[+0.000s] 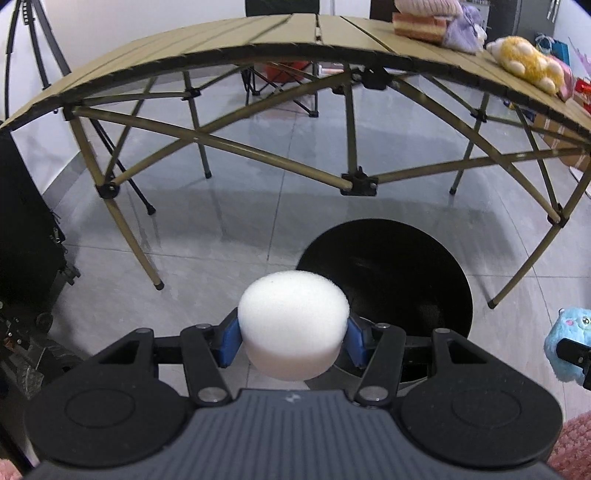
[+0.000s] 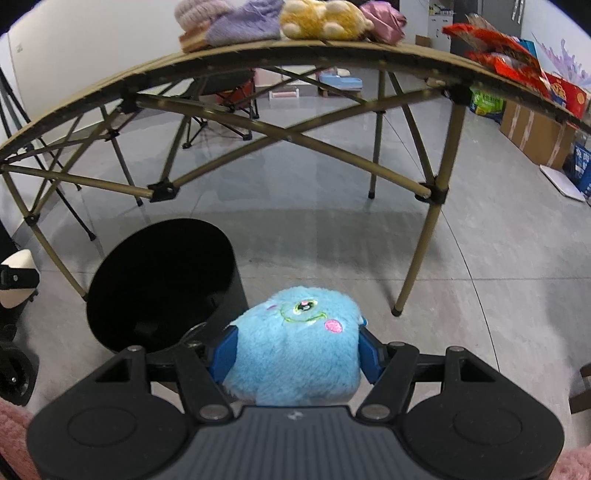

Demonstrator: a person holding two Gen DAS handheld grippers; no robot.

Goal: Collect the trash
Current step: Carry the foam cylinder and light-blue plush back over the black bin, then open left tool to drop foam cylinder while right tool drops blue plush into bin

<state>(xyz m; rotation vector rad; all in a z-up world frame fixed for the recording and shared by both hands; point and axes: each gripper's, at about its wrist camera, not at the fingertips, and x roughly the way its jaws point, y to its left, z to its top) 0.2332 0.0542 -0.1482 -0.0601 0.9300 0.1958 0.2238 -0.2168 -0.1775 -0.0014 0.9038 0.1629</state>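
Holding: you have both grippers loaded and angled down at the floor, neither load released yet
Left gripper (image 1: 293, 341): its blue pads are clamped on the sides of the white foam puck (image 1: 293, 325); the puck sits upright between them, its flat top toward the camera
Right gripper (image 2: 297, 350): closed on the blue plush toy (image 2: 297, 350) — the fur bulges out above the pads, its stitched face up
Black bin (image 1: 388, 273): on the grey tiled floor beside the folding table (image 1: 258, 33); in the left wrist view its open mouth lies at about 1 o'clock from the puck, just beyond it; in the right wrist view it lies at about 10 o'clock from the plush
Bin contents: the inside is dark; you cannot tell whether anything is in it
Done so far: two items picked up and brought near the bin's rim
Left to do: I judge neither item is over the mouth yet — the puck looks closer; centre each above the opening, then let go
Still on the table: a yellow plush (image 2: 325, 18), purple knit (image 2: 243, 24) and pink knit (image 2: 199, 16) pieces at 12 o'clock; red snack packets (image 2: 506, 51) at 2 o'clock; whether these count as trash I cannot say
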